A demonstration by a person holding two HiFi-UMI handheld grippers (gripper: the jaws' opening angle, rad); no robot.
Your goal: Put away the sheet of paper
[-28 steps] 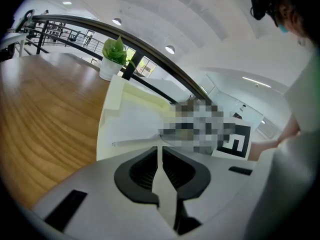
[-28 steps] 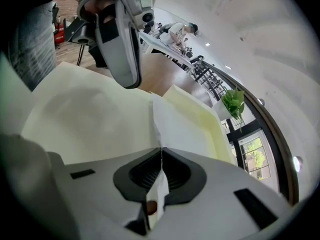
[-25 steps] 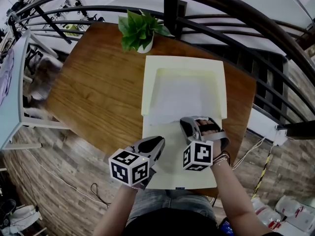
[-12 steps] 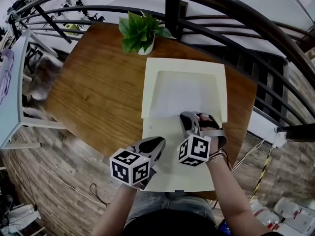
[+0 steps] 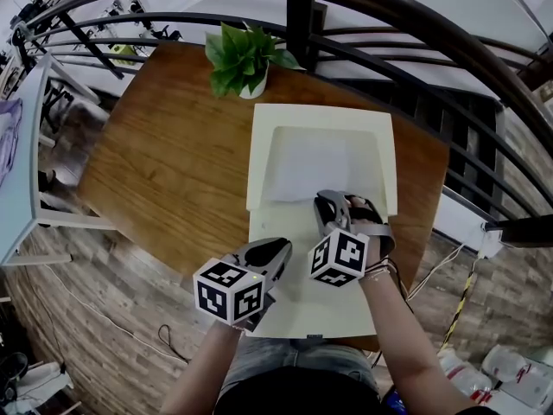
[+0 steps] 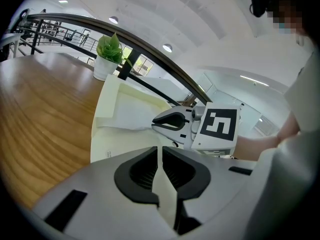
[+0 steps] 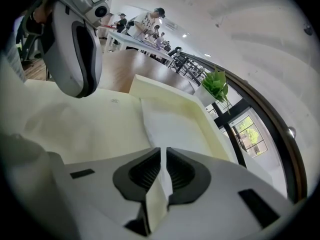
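A white sheet of paper [image 5: 304, 169] lies inside a cream tray [image 5: 324, 118] on the wooden table. My right gripper [image 5: 327, 206] is shut on the sheet's near edge, at the tray's open near side. In the right gripper view the sheet [image 7: 170, 126] runs from the closed jaws of my right gripper [image 7: 163, 154] into the tray [image 7: 165, 89]. My left gripper [image 5: 275, 251] is shut on the left edge of the tray's flat cream flap [image 5: 302, 305]. The left gripper view shows a cream strip pinched at my left gripper [image 6: 161, 151], with the sheet [image 6: 125, 116] beyond.
A potted green plant [image 5: 242, 54] stands at the table's far edge, just behind the tray. Dark metal railings [image 5: 389, 24] curve round the far and right sides. The brown tabletop [image 5: 173, 154] stretches left of the tray. Brick-pattern floor lies below.
My right gripper has moved away from me with the sheet, sliding it further into the tray. The left gripper has stayed in place on the flap.
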